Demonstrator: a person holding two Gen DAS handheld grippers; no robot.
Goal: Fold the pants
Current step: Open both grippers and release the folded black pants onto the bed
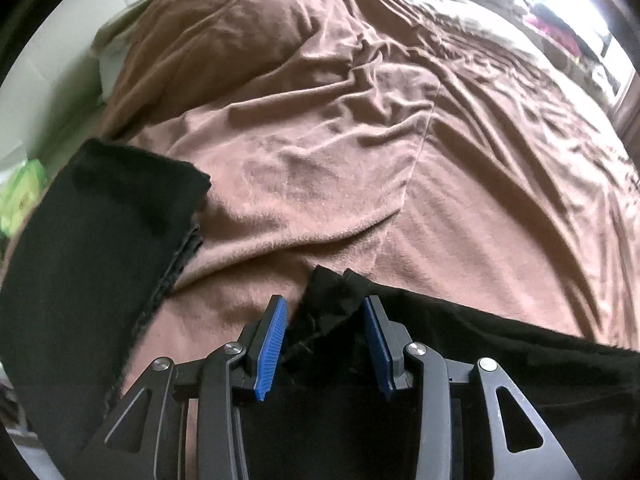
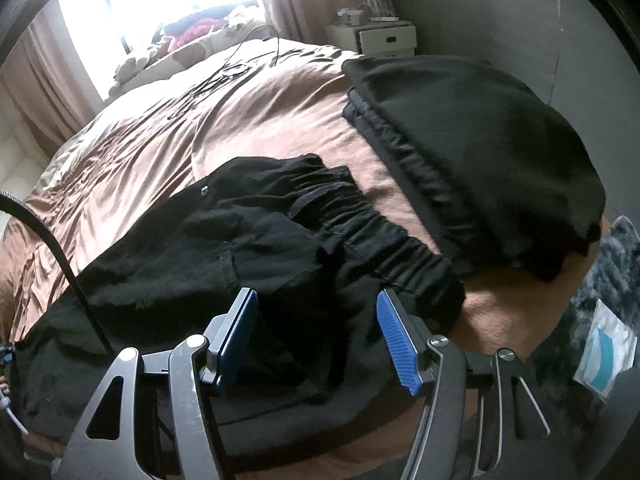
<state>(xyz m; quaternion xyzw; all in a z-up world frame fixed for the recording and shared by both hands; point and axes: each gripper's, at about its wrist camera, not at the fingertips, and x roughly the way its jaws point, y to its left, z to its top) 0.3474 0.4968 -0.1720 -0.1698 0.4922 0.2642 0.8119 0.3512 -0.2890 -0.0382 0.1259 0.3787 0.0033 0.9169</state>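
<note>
Across the bed, left wrist view:
Surface: a wrinkled brown fleece blanket (image 1: pixel 320 128) covers the bed, with a seam running down its right half.
Pants: the black fabric pants (image 1: pixel 500 360) lie along the near edge, one frayed leg end poking up between the fingers.
Stack: a folded pile of black garments (image 1: pixel 92 240) sits at the near left, apart from the pants, its layered edge facing the blanket.
Surroundings: a green blurred object (image 1: pixel 24 192) shows at the far left edge; a bright window (image 1: pixel 592 12) glares at the far right.
Left gripper (image 1: pixel 325 328): tilted steeply down over the leg end, blue ribbed pads parted with cloth in the gap; whether the pads press on it I cannot tell.

Right wrist view:
Pants: the gathered elastic waistband (image 2: pixel 360 224) lies crumpled ahead of the fingers, with the body of the pants spreading to the near left.
Stack: the folded pile rests at the far right near the bed edge, just beside the waistband.
Obstacles: thin black cables (image 2: pixel 224 72) trail over the far blanket; a dark hose (image 2: pixel 48 240) curves through the left foreground.
Surroundings: a white bedside cabinet (image 2: pixel 384 38) stands beyond the bed.
Right gripper (image 2: pixel 318 332): angled down above the pants, jaws wide apart, pads clear of the cloth.
</note>
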